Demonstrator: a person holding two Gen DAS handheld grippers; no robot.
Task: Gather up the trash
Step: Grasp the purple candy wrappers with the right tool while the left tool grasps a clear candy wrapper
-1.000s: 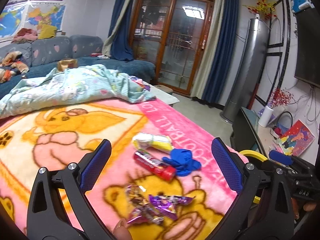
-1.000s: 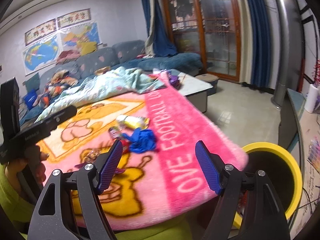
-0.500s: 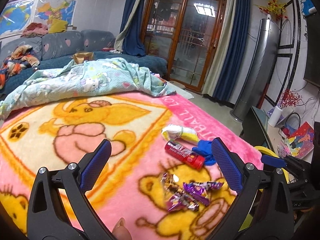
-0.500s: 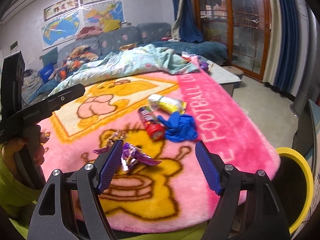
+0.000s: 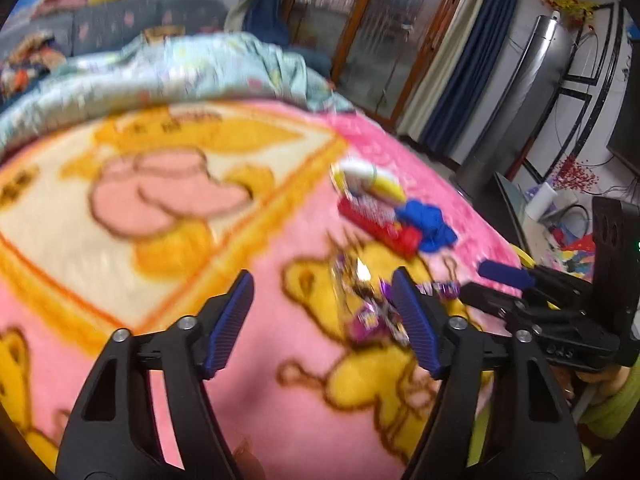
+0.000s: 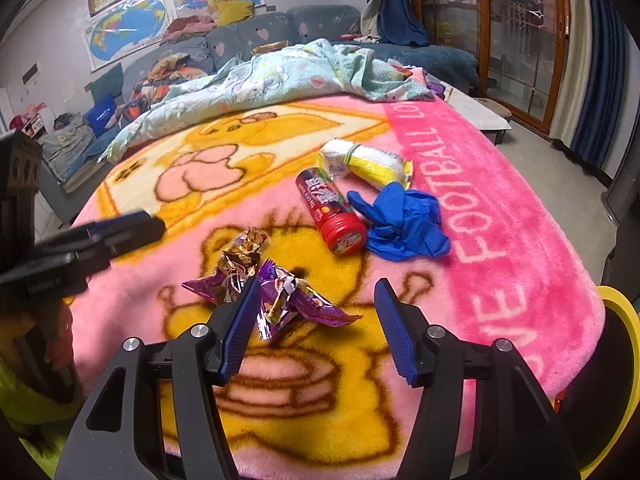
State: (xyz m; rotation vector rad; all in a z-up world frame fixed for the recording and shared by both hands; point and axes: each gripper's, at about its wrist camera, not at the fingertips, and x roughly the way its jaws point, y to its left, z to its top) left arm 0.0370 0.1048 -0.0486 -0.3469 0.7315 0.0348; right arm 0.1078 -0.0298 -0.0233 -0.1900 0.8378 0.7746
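On the pink blanket (image 6: 500,216) with its yellow bear print the trash lies in a loose group, clearest in the right wrist view. Furthest left are the wrappers (image 6: 276,292): crumpled foil, one gold and brown, the rest shiny purple with torn, pointed ends, heaped on the bear's head. Up and to the right lies a red tube (image 6: 332,210) on its side, red cap toward the camera, printed label along its body. Behind it is a roll (image 6: 366,164) in clear plastic, white at one end and yellow at the other. Touching the tube's right side is a bunched blue glove (image 6: 404,220), fingers splayed toward the tube. At the far right edge the yellow rim of a bin (image 6: 624,320) shows beside the blanket. The right gripper (image 6: 316,324) hangs just above the blanket with its jaws apart, having just been closing; the purple wrappers lie partly between its blue pads, against the left pad, but are not pinched. The left gripper (image 5: 322,322) also stands apart after closing; its view is blurred, so the wrappers (image 5: 372,308) seem to sit by its right pad, with only blanket between the jaws.
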